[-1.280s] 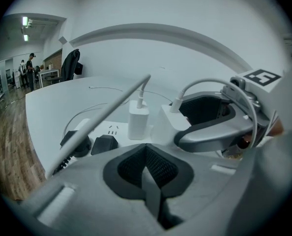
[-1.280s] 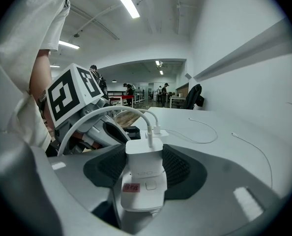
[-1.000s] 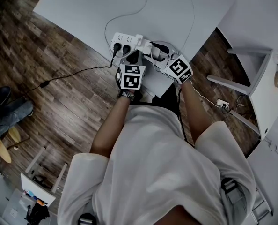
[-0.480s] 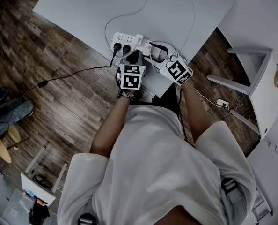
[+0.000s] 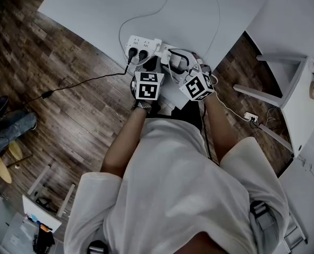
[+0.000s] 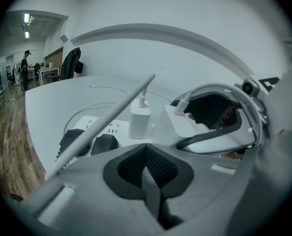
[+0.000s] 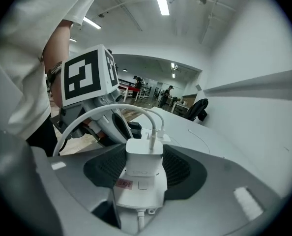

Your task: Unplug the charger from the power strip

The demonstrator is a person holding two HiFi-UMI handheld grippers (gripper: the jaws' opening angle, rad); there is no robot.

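A white power strip lies near the table's front edge with two black plugs in its left end. In the left gripper view the power strip also carries an upright white charger. My right gripper is shut on a second white charger, whose white cable loops up from its top. This held charger sits tilted at the strip's right end; its prongs are hidden. My left gripper is shut and holds nothing, just in front of the strip, its pads meeting.
A black cord runs from the strip down over the table edge onto the wooden floor. A thin white cable crosses in front of the left gripper. Another white table stands at the right. A person's shoes are at far left.
My right gripper has drawn back towards my body and a little left, turning, with the white charger in it. The left gripper has stayed put.
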